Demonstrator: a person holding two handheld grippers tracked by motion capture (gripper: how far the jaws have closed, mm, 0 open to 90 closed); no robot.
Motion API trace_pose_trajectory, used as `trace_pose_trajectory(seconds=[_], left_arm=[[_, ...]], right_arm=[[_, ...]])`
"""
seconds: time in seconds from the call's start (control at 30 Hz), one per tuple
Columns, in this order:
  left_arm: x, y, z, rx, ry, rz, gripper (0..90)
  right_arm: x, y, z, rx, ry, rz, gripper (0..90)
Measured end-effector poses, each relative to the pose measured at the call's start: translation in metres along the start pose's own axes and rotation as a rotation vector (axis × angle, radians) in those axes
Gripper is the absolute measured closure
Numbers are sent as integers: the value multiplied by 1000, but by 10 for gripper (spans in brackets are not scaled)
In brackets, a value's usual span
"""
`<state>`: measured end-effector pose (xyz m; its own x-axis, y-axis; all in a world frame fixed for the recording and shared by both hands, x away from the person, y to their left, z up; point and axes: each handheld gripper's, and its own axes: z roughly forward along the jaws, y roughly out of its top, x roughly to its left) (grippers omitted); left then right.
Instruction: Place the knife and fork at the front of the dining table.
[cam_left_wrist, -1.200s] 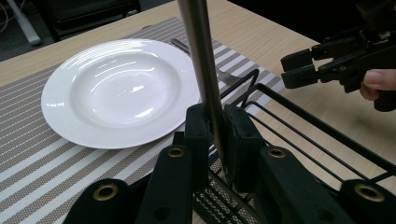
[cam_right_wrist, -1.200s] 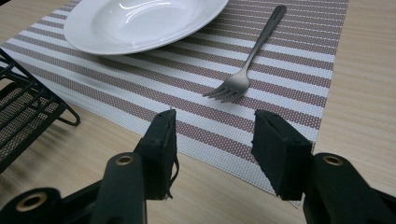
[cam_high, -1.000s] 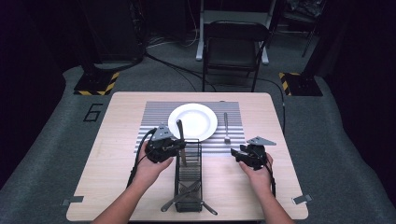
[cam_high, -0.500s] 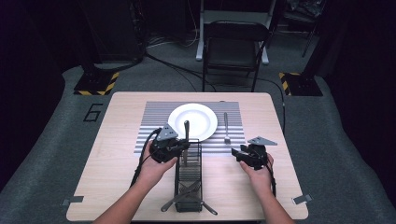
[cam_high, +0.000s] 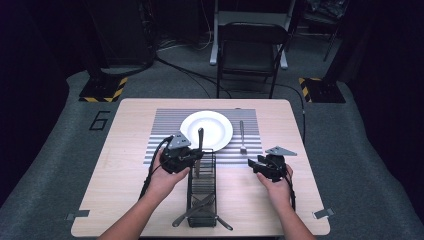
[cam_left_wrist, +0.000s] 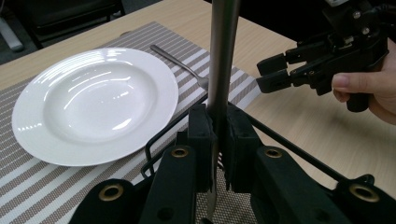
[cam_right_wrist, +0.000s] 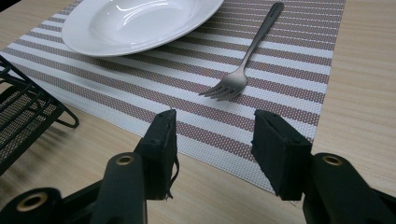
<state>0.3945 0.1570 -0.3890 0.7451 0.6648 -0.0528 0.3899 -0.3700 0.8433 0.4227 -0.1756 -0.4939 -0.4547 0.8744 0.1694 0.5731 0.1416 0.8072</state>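
Dark floor is surrounding a pale wooden table (cam_high: 125, 150) carrying a striped placemat (cam_high: 165, 125) and a white plate (cam_high: 212, 125). Left gripper (cam_high: 189, 159) is pinching an upright metal utensil (cam_high: 199, 150), jaws pressed tight on its shaft, over the far end of the black wire caddy (cam_high: 201, 200). Further right, a fork (cam_high: 242, 137) is lying on the mat. Right gripper (cam_high: 255, 167) is hovering near it, jaws spread and gripping nothing.
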Motion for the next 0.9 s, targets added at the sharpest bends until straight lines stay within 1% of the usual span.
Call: trace_pose_trajectory(seconds=[0.23, 0.33, 0.5, 0.67, 0.9], left_arm=[[0, 10, -8, -21, -1, 2, 826], [0, 15, -11, -32, -3, -3, 826], [0, 22, -18, -33, -1, -9, 826], [0, 31, -27, -45, -2, -16, 826], [-1, 44, -37, -47, 4, -14, 826]], right_arm=[[-1, 0, 0, 1, 4, 1, 494], [-1, 0, 0, 0, 4, 3, 494], [-1, -1, 0, 1, 4, 6, 494], [-2, -1, 1, -1, 3, 6, 494], [-2, -1, 1, 1, 2, 10, 494]])
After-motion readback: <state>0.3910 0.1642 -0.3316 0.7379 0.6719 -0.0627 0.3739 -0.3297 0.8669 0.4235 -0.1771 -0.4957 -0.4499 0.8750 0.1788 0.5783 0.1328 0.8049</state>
